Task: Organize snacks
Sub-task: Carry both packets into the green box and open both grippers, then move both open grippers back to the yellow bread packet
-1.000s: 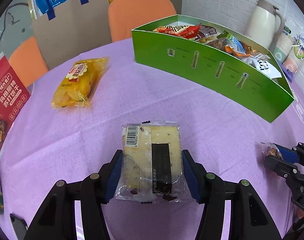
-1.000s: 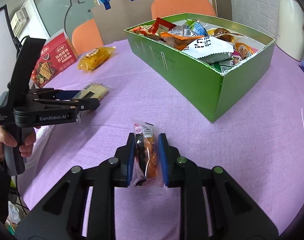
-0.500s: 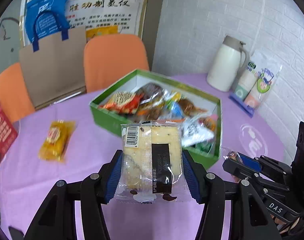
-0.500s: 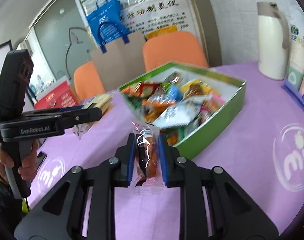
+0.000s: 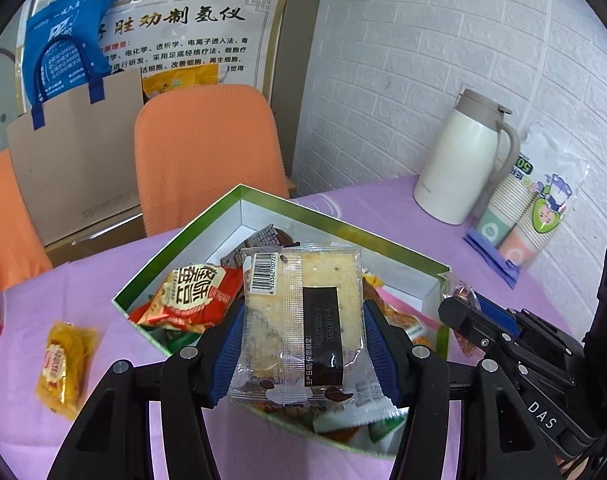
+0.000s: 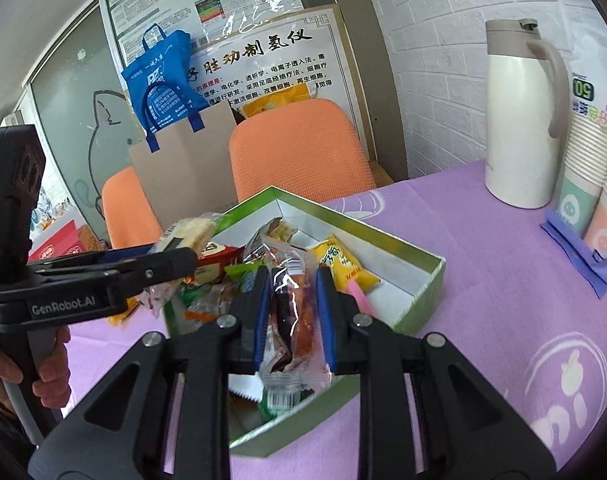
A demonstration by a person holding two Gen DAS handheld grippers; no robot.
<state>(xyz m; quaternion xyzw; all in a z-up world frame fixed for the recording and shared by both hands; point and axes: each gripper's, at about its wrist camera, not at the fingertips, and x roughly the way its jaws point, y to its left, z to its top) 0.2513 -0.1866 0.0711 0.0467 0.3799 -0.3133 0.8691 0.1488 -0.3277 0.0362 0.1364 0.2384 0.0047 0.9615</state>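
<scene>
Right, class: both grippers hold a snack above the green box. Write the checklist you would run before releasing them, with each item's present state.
1. Left gripper shut on cracker packet: ok.
2. Right gripper shut on red-brown snack: ok.
3. Both packets above green box: ok.
4. Grippers apart from each other: ok.
5. Free space in box under each packet: cannot tell.
6. Yellow packet boxed: not ok, it lies on the tablecloth.

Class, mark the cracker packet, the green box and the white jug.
cracker packet (image 5: 303, 320), left wrist view, middle of wrapper
green box (image 6: 419, 296), right wrist view, right outer wall
white jug (image 5: 459, 160), left wrist view, body
</scene>
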